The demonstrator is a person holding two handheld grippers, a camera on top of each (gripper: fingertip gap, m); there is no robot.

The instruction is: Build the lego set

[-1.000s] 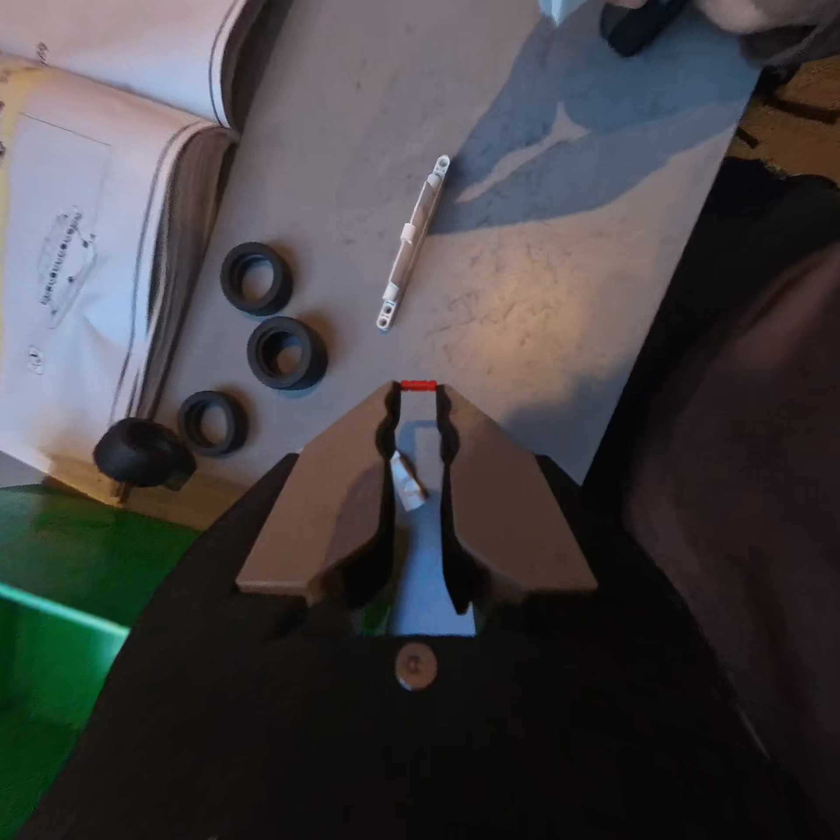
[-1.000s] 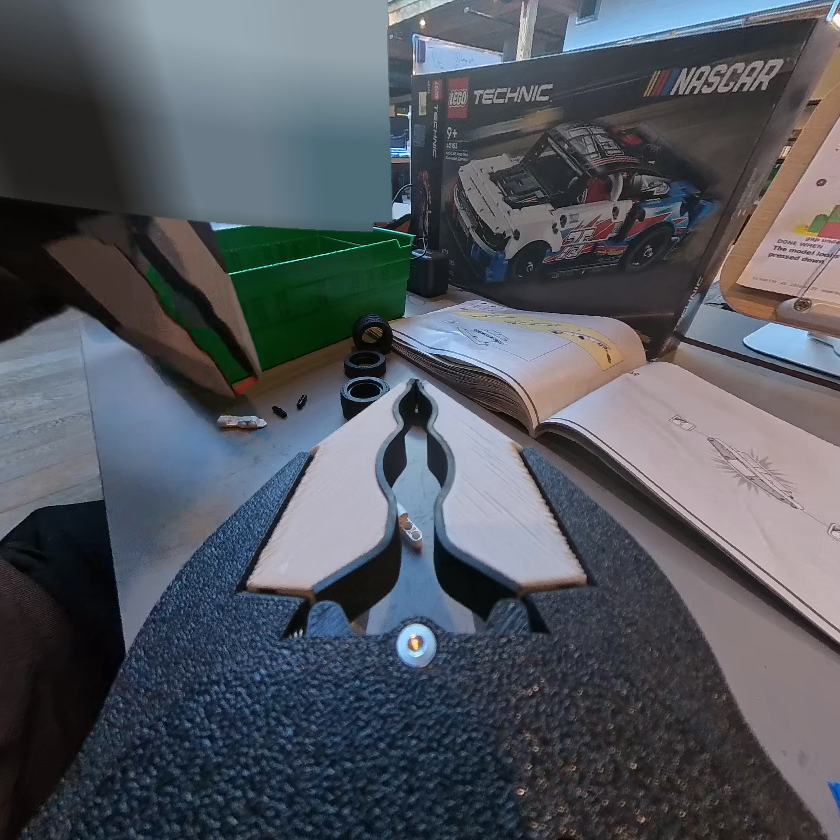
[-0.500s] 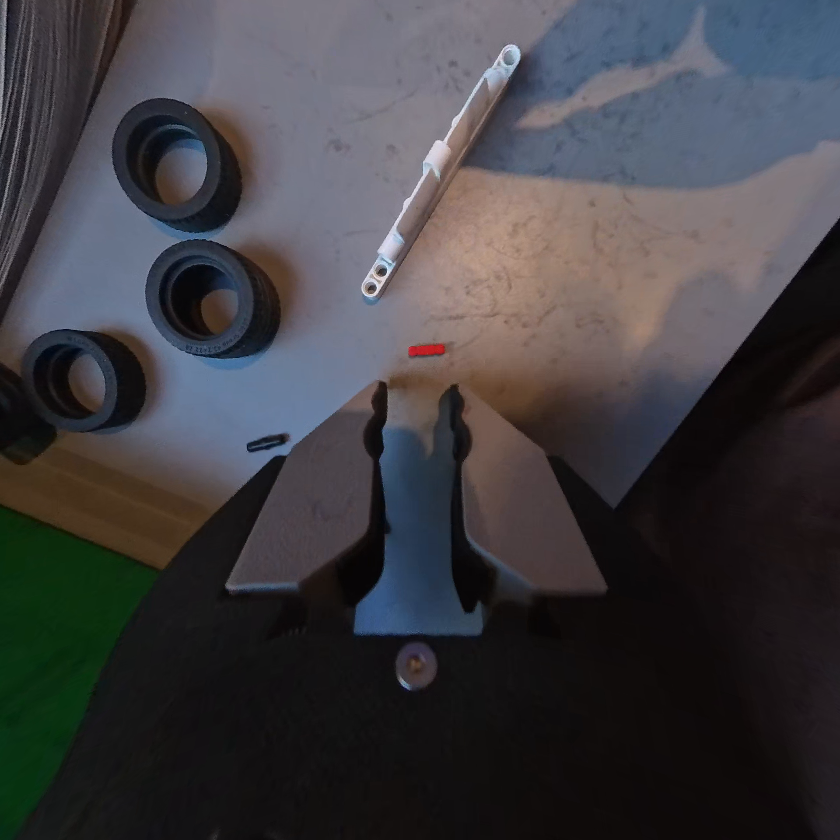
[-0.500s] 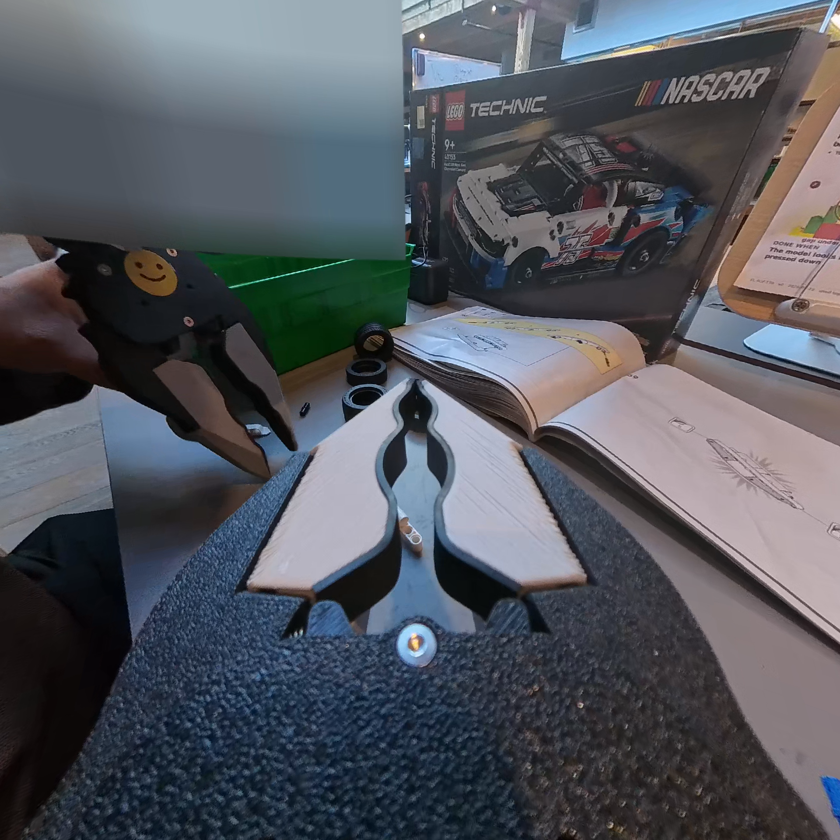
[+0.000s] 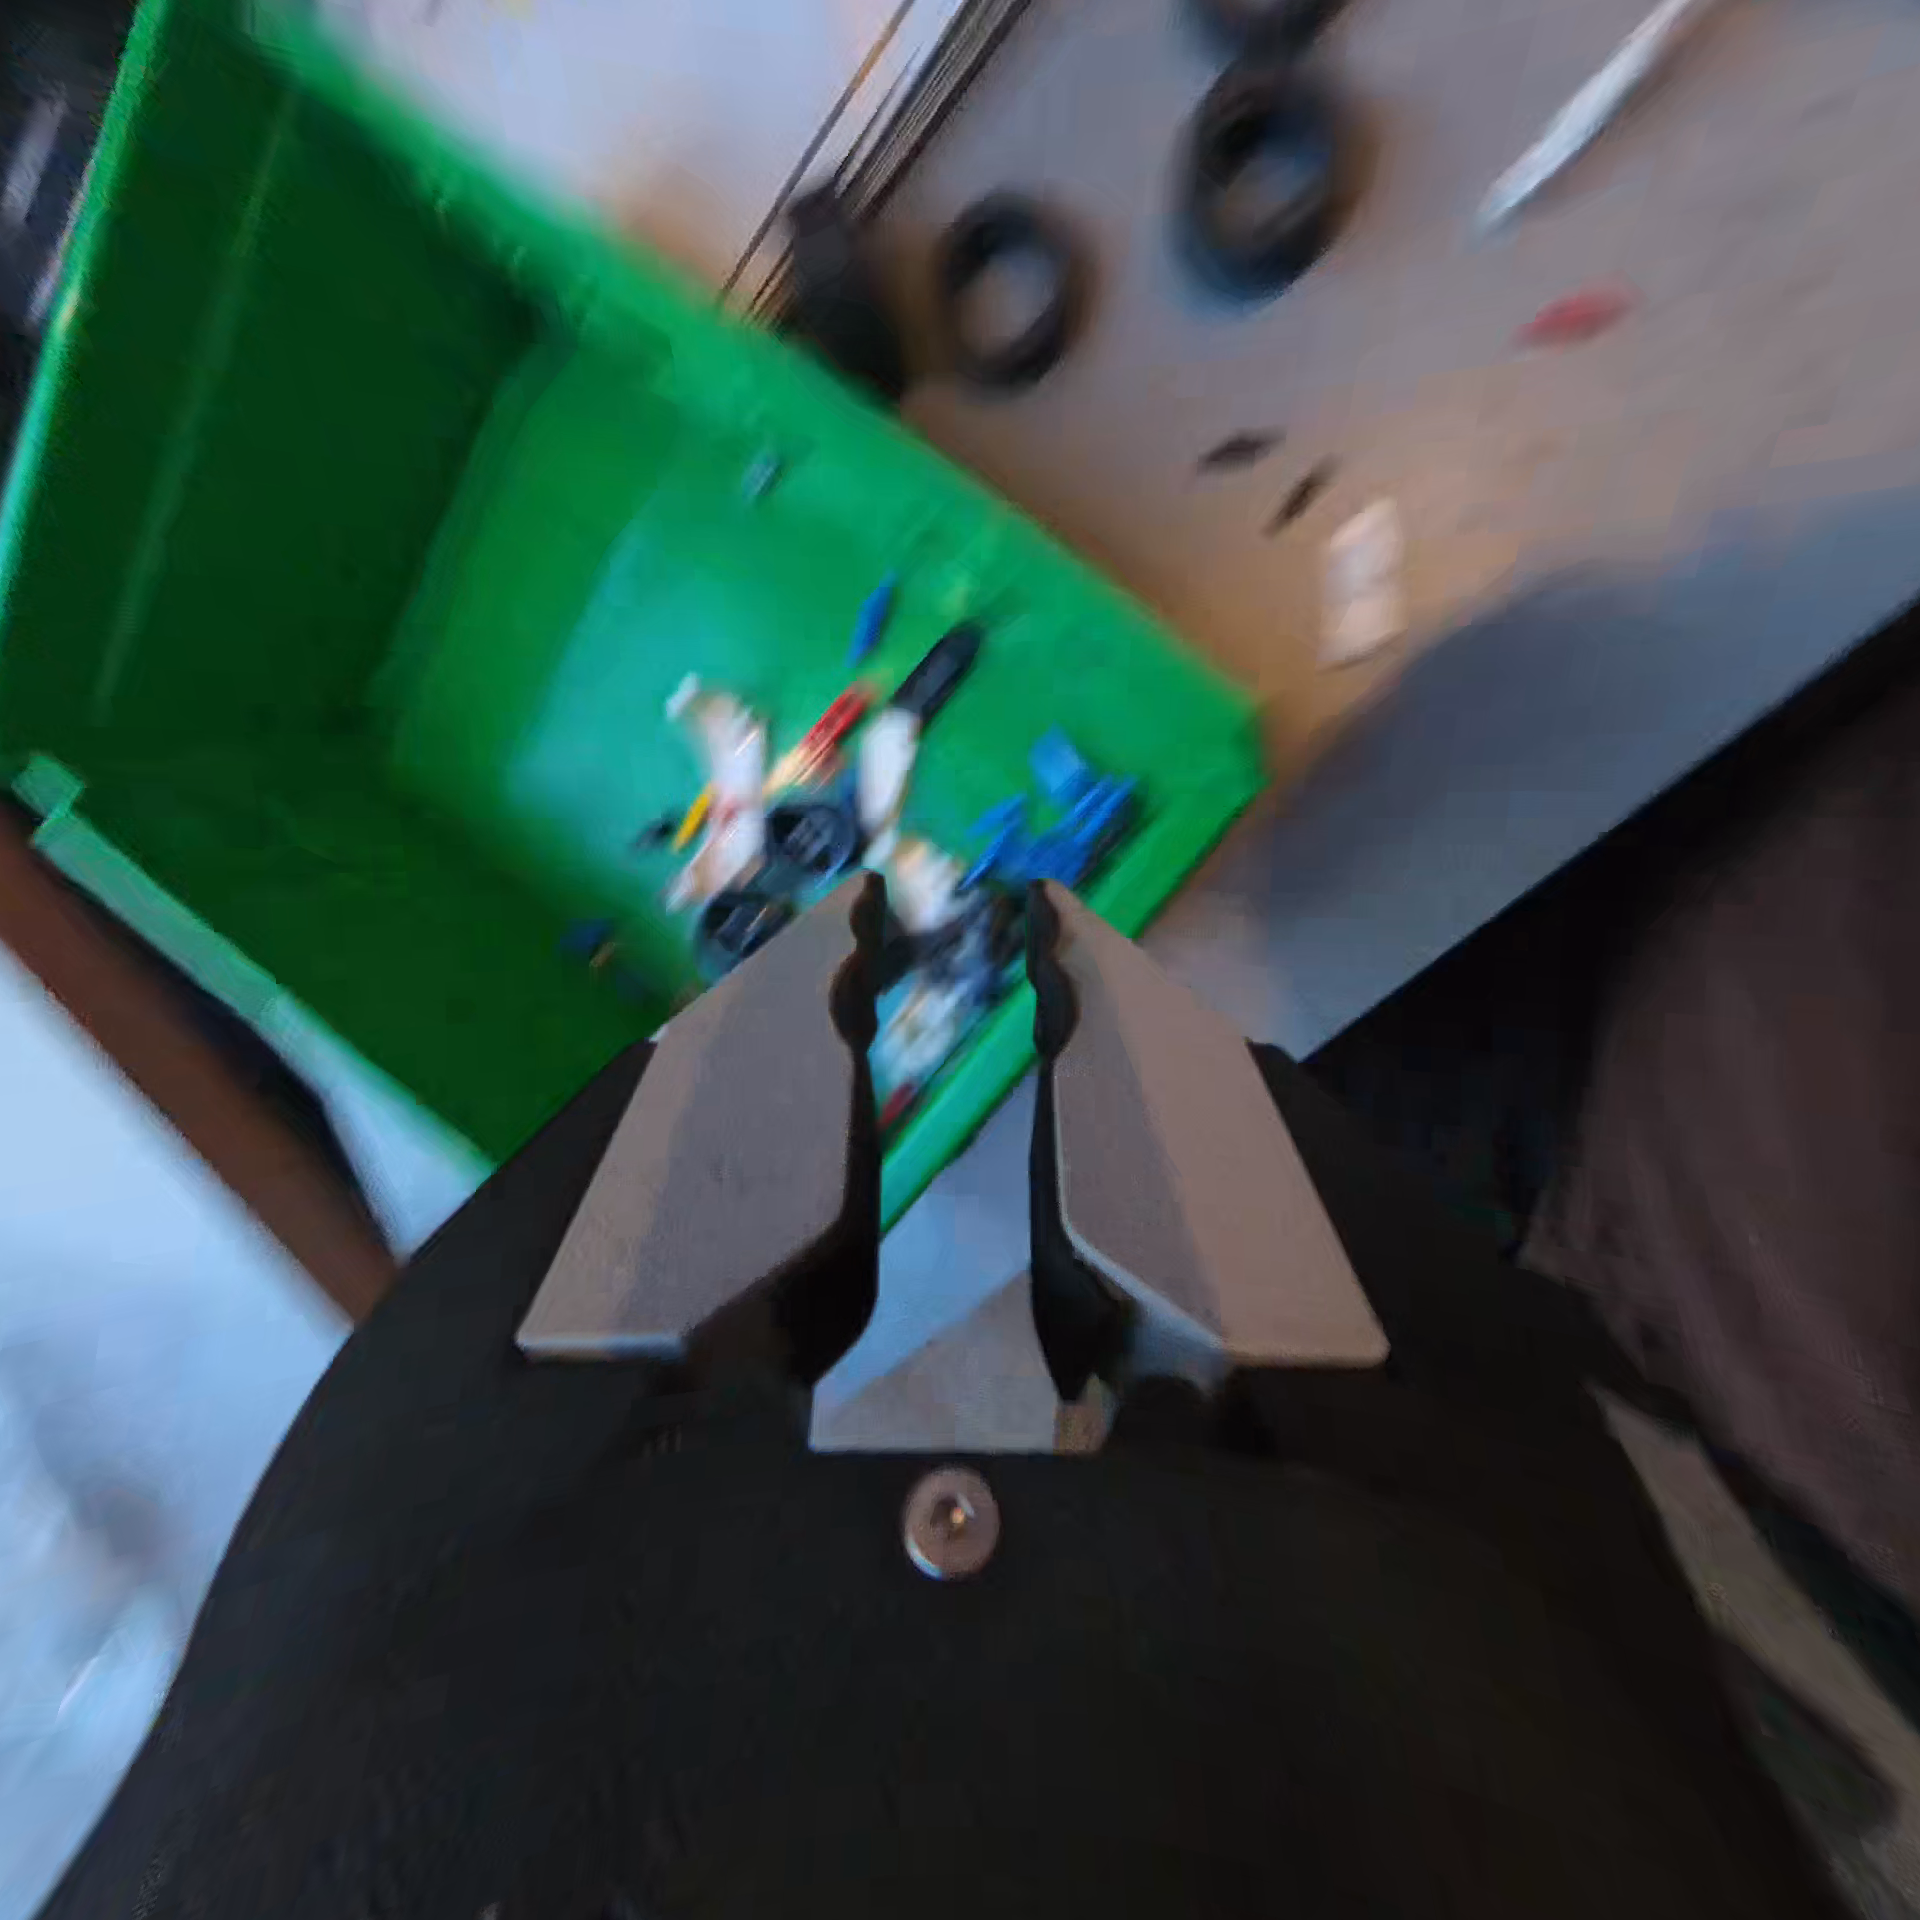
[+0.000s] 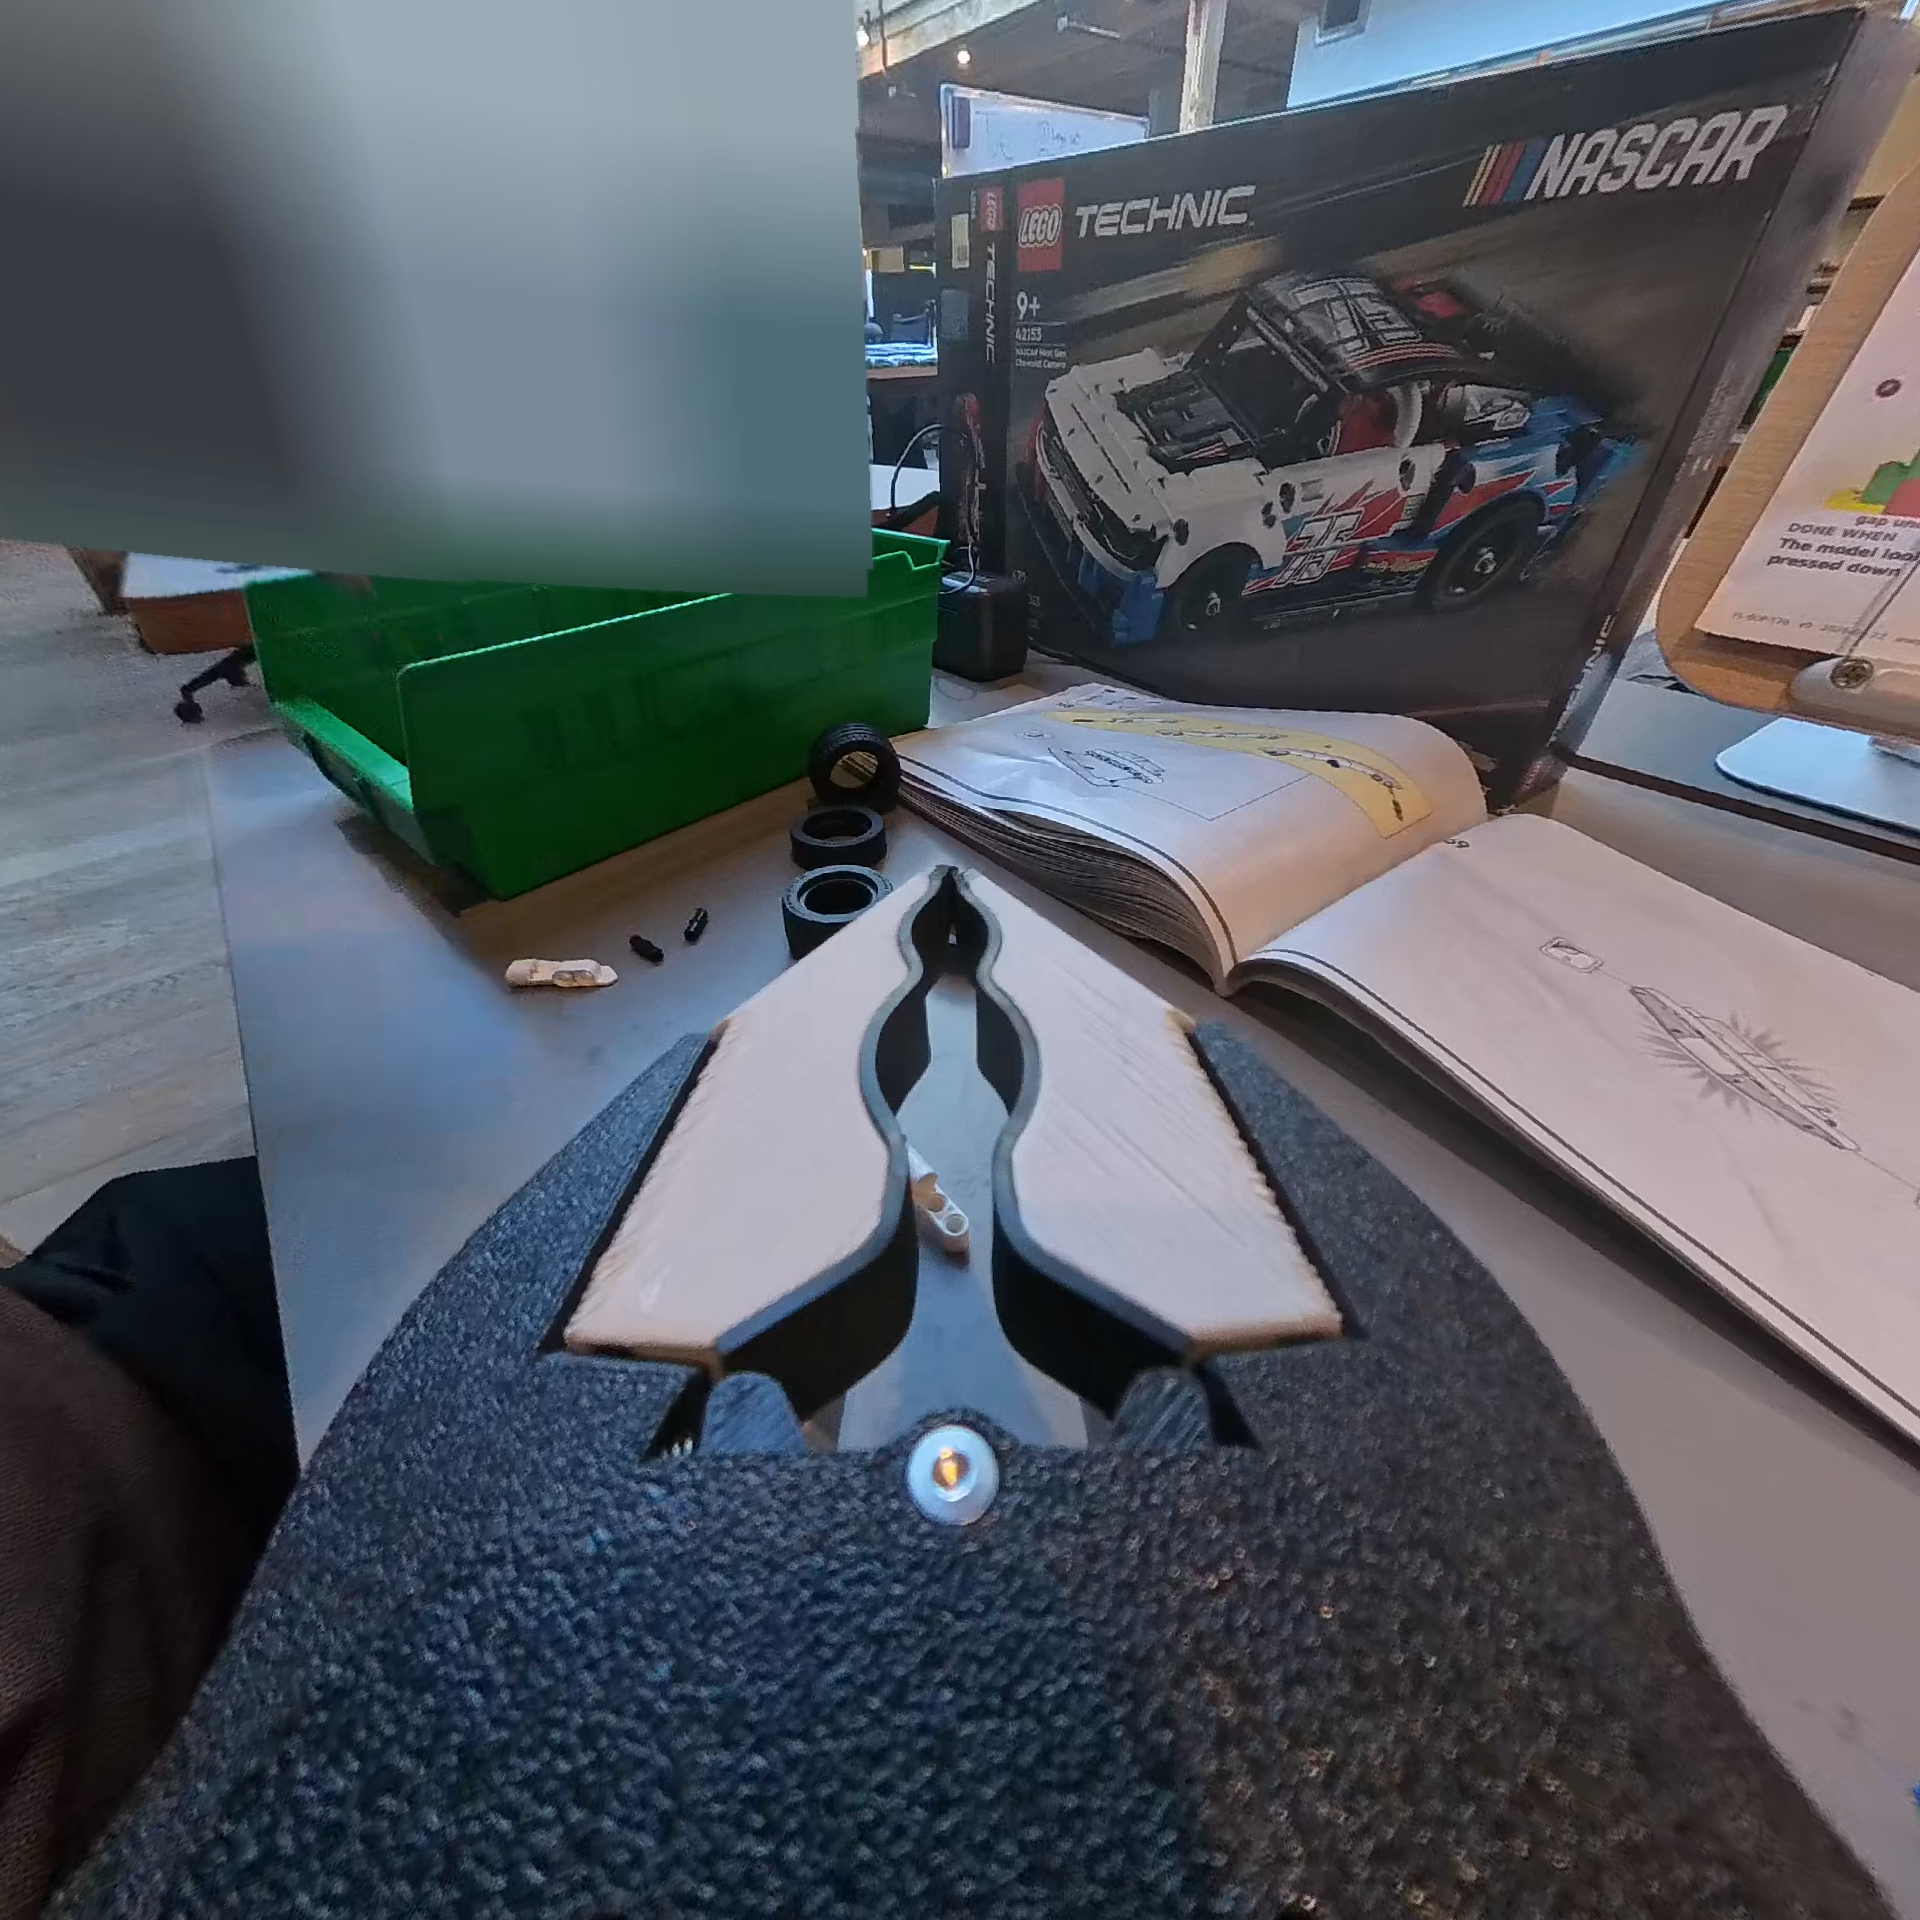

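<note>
My left gripper [image 5: 956, 888] is open and empty, held above the green bin [image 5: 260, 520]. The view is blurred by motion. Several loose Lego pieces [image 5: 831, 800] in white, blue, red and black lie in the bin's near corner. A small red piece [image 5: 1574, 312] lies on the grey table near a long white beam [image 5: 1579, 114]. My right gripper [image 6: 951, 878] is shut and hovers low over the table. The end of the white beam [image 6: 940, 1210] shows through the gap between its fingers, seemingly lying on the table.
Black tyres [image 6: 836, 836] stand between the green bin [image 6: 644, 727] and the open instruction book [image 6: 1195, 821]. Two black pins [image 6: 645, 947] and a small white piece [image 6: 561, 974] lie in front of the bin. The set's box [image 6: 1351, 416] stands behind. The grippers' ends are close to 30 centimetres from one another. The small white piece [image 6: 561, 974] is about 15 centimetres from my left fingertips. The left camera catches it too, in the left wrist view [image 5: 1387, 561].
My left gripper opened and left the red piece on the table, then swung left over the green bin and out of the right wrist view. My right gripper has not moved.
</note>
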